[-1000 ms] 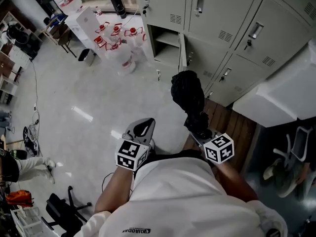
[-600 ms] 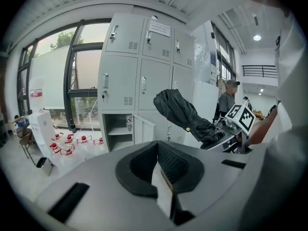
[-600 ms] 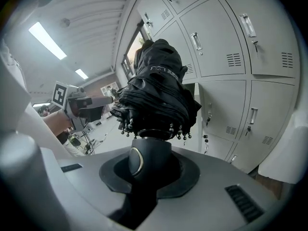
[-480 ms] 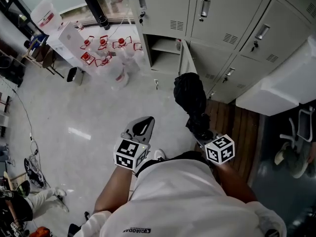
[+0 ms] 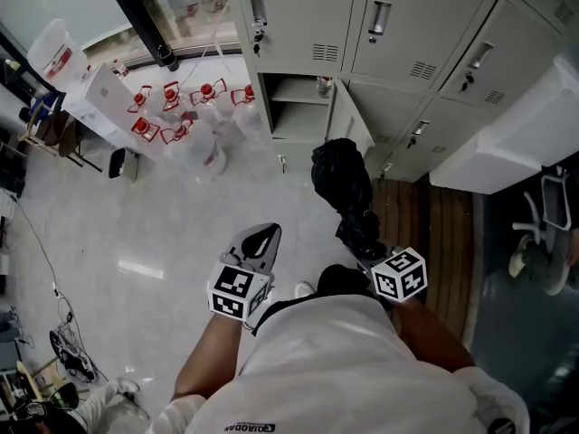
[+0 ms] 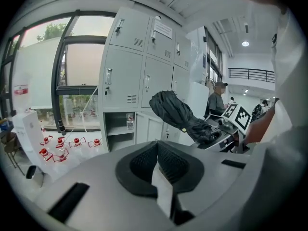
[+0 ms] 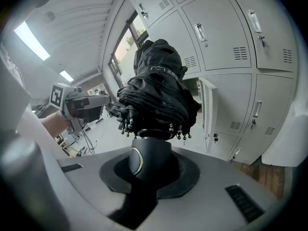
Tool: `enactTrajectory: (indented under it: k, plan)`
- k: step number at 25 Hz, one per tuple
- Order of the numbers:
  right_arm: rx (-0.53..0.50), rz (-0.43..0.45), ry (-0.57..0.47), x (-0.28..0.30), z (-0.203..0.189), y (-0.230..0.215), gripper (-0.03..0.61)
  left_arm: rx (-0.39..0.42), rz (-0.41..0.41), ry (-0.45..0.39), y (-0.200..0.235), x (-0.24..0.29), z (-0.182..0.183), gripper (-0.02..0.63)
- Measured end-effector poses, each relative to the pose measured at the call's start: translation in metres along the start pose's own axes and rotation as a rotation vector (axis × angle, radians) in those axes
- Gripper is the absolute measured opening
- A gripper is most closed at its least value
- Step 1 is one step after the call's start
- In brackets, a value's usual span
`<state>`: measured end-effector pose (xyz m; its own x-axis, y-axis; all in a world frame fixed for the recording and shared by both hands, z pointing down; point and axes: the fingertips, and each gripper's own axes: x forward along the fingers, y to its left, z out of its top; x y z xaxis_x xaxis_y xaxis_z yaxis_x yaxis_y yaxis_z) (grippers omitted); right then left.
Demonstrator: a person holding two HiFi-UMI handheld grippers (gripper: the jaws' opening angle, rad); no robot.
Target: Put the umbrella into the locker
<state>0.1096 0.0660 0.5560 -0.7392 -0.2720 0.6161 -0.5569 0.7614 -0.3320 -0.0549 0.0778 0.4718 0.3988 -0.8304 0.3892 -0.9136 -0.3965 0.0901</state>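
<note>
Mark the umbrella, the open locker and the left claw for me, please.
umbrella (image 5: 341, 172), head view, on the folded black canopy.
open locker (image 5: 291, 121), head view, on its bare inside below the shelf.
left claw (image 5: 263, 234), head view, midway between its fingertips.

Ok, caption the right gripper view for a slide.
Right gripper clamped on the handle of a folded black umbrella, with the open locker door behind it.

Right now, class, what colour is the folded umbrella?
The folded fabric umbrella is black all over; clearest in the right gripper view.
</note>
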Motion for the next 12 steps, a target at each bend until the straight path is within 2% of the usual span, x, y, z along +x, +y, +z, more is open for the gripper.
enactTrajectory:
  k: [6, 12]
  plan:
    - [0.025, -0.014, 0.000, 0.024, 0.015, 0.003, 0.103, -0.027, -0.011, 0.002, 0.030, 0.006, -0.001, 0.015]
    - [0.037, -0.011, -0.010, 0.055, 0.037, -0.010, 0.103, -0.005, -0.031, 0.010, 0.052, 0.027, 0.004, 0.015]
